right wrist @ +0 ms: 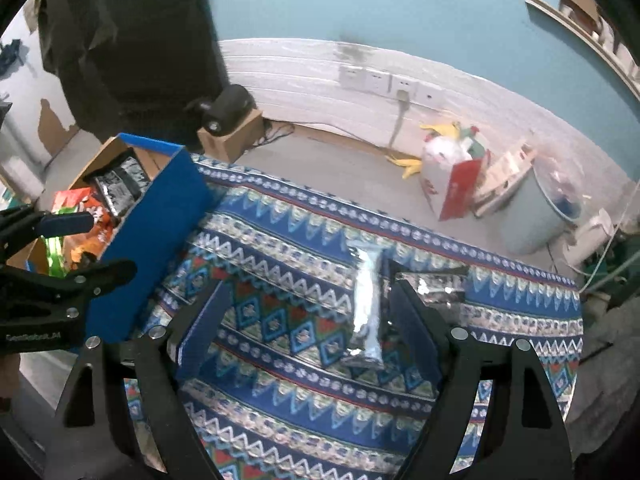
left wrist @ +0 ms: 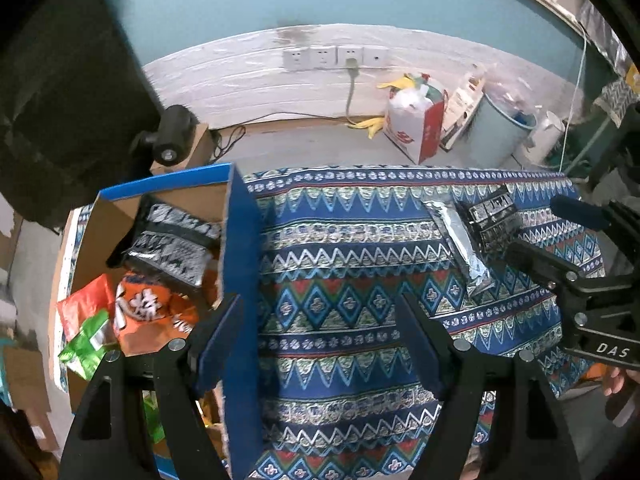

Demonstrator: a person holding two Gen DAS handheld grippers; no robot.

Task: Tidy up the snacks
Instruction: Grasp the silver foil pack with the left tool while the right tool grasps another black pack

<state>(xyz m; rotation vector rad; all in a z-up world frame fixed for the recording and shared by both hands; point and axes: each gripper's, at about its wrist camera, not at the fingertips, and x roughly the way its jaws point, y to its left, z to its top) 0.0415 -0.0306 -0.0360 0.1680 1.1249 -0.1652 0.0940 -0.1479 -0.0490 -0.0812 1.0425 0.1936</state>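
The left gripper [left wrist: 320, 336] is hovering with its jaws spread wide and nothing between them. Its left finger is standing at the blue wall of the box [left wrist: 240, 240], and its right finger is over the patterned cloth [left wrist: 340, 240]. To the left of the jaws, inside the box, a black pack [left wrist: 172, 240] is leaning on top, an orange pack [left wrist: 152, 316] is lying under it, and a green pack [left wrist: 86, 344] is lying at the near left side, touching the orange one.

The right gripper [right wrist: 312, 320] is also hanging released, with wide jaws and nothing in them. Between its fingers, closer to the right one, a silver pack [right wrist: 366, 304] is lying lengthwise on the cloth [right wrist: 280, 248]. It is not touching the left finger; whether it is touching the right finger I cannot tell. Just behind the right finger, a dark pack [right wrist: 436, 286] is lying on the cloth near the silver one.

In the left wrist view, the silver pack [left wrist: 460, 240] and the dark pack [left wrist: 494, 216] are sitting side by side, far to the right of the left jaws, and the right gripper [left wrist: 560, 232] is coming in from the right edge next to them. In the right wrist view, the box [right wrist: 152, 240] with the snacks is standing well left of the jaws, and the left gripper [right wrist: 86, 244] is showing at the left edge beside it.
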